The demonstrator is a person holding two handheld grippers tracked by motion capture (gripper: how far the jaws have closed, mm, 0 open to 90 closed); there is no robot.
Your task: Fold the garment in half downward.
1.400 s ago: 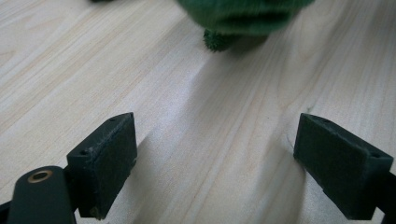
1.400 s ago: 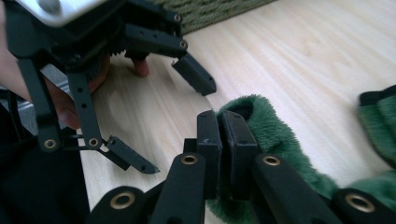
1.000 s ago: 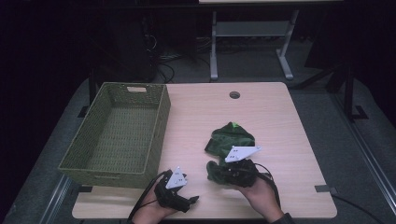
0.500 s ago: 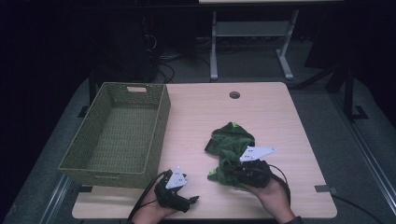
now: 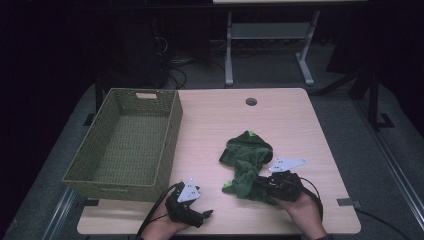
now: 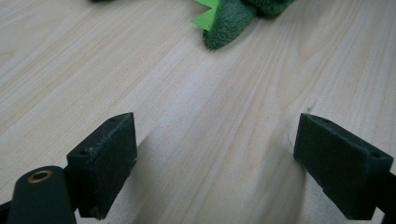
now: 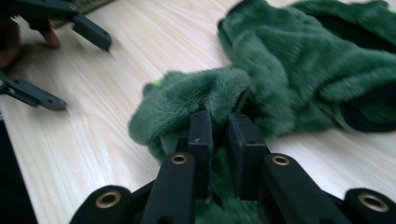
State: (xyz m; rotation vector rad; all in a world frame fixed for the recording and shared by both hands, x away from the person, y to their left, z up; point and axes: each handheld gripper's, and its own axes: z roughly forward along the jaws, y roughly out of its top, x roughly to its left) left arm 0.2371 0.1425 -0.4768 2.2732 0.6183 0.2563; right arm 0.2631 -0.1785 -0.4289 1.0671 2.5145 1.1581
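Note:
A green plush cloth (image 5: 247,155) lies crumpled on the wooden table (image 5: 280,120), right of centre. My right gripper (image 5: 261,187) points left into its near end. In the right gripper view the jaws (image 7: 220,135) stand almost together, pinching a raised fold of the cloth (image 7: 196,93); they have just been opening slightly, with fabric still between them. My left gripper (image 5: 202,216) rests near the front edge, open, with bare wood between its jaws (image 6: 215,158). A tip of the cloth (image 6: 229,18) shows beyond them.
A green woven basket (image 5: 172,125) stands empty on the table's left side. A round cable hole (image 5: 251,101) sits near the far edge. Metal desk legs (image 5: 229,50) and cables lie on the dark floor behind.
My right gripper has moved to the right along the front of the table, drawing the near end of the cloth with it. The left gripper has stayed put.

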